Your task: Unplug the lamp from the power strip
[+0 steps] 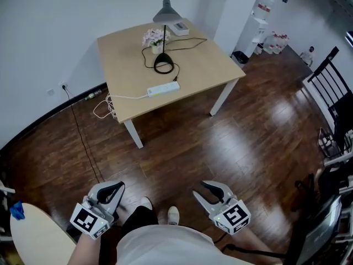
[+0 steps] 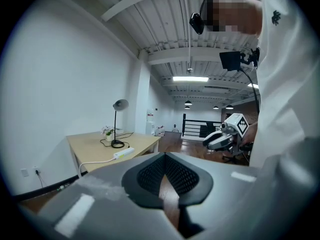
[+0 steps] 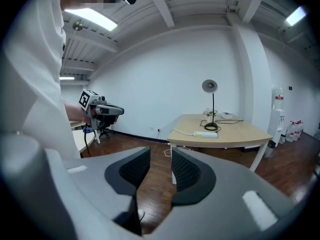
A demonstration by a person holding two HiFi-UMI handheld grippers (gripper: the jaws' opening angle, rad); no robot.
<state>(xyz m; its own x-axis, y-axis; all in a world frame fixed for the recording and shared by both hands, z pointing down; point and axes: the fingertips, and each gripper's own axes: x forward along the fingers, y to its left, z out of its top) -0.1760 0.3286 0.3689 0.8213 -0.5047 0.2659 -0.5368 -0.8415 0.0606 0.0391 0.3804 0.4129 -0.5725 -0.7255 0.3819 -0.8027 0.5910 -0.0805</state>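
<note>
No legible text, numbers or brands in any view. Left gripper (image 1: 113, 191) and right gripper (image 1: 199, 188) bear only black-and-white square markers (image 1: 86, 220). Red label (image 1: 264, 8) on the water dispenser (image 1: 258, 24) is too small to read.

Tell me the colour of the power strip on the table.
The power strip is white. The head view shows it best, against the light wooden table.

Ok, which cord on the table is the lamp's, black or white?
The thin black cord, looping by the grey desk lamp's base to the white power strip; the white cord trails off the wooden table's edge.
</note>
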